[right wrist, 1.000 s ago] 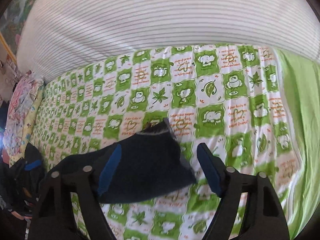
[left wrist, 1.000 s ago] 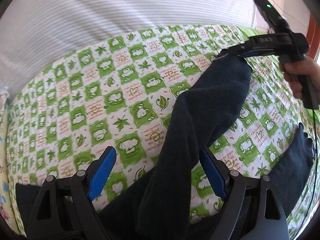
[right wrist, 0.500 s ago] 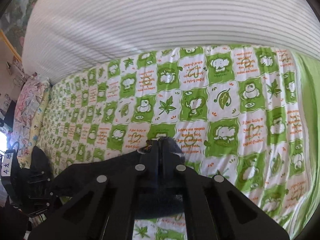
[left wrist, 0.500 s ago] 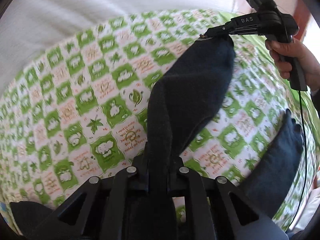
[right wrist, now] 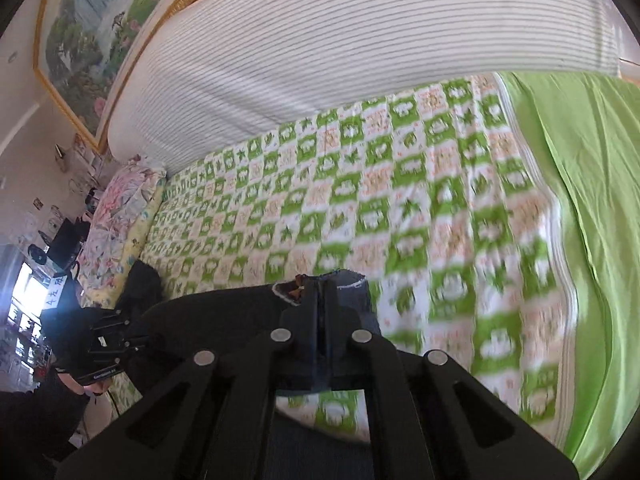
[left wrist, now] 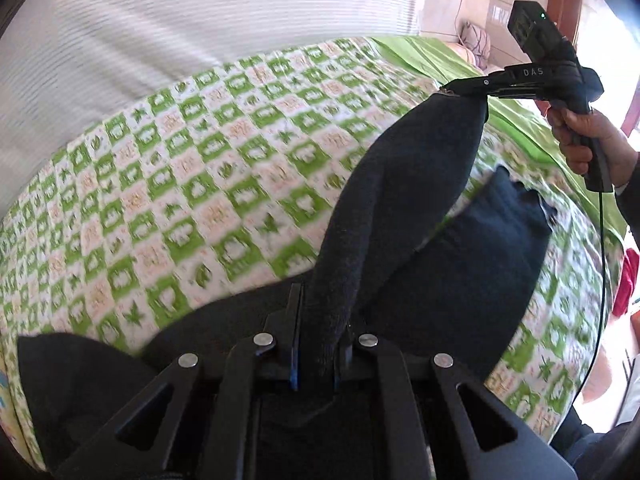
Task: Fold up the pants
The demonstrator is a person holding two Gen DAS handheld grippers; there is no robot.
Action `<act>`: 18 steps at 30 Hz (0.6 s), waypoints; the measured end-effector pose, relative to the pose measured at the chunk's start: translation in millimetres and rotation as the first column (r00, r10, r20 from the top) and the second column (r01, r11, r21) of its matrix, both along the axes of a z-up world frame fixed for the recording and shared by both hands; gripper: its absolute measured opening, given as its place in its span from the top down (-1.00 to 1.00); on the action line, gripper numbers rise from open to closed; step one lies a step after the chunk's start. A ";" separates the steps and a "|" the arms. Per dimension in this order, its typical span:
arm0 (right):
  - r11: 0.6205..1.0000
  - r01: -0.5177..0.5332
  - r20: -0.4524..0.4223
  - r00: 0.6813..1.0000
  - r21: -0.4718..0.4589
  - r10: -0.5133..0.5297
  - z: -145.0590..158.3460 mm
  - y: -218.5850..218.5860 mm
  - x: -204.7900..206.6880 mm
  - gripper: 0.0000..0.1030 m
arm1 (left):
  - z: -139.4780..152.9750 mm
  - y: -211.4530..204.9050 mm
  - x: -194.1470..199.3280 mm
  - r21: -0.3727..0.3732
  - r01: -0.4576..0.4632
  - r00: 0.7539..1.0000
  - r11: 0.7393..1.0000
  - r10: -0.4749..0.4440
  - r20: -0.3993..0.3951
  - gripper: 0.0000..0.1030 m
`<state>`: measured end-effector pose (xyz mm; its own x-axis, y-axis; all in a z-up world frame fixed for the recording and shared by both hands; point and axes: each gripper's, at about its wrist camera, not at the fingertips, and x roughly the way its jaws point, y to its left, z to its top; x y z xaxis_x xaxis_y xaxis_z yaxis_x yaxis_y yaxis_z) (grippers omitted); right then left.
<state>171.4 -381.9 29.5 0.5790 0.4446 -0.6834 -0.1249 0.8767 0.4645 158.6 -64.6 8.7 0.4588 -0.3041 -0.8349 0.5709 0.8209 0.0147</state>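
Both jaws have just closed: the left gripper (left wrist: pixel 316 344) and right gripper (right wrist: pixel 320 320) now clamp one leg of the dark navy knit pants (left wrist: pixel 400 184), lifted off the green-and-white checked bedspread (left wrist: pixel 180 184), ready for folding over.

Your left gripper (left wrist: pixel 316 340) points down at a slant, and its two fingers have just squeezed together on a fold of the dark pants (left wrist: pixel 400 200). Your right gripper (right wrist: pixel 320 312) also tips down. Its fingers have just closed too, and they pinch the edge of the pants tight. From the left camera you can see your right hand (left wrist: pixel 580 140) wrapped around the black handle, held up off to the right side. From the right camera your left hand (right wrist: pixel 76 380) shows low at the left, mostly hidden in the dark.
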 end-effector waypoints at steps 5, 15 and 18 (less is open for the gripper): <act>0.998 0.023 0.001 1.000 0.055 -0.023 -15.7 -11.2 -24.4 0.94 | -4.4 -9.2 -27.4 0.026 0.002 0.999 1.000 -0.003 0.034 0.81; 0.997 0.038 0.050 0.998 0.071 -0.042 -21.6 -21.6 -93.1 0.94 | -12.2 -16.7 -67.6 0.034 0.015 0.997 0.999 -0.018 0.079 0.81; 0.996 0.058 0.053 0.997 0.065 -0.062 -27.9 -20.1 -116.2 0.94 | -19.2 -17.9 -82.4 0.055 0.019 0.995 0.998 -0.025 0.101 0.81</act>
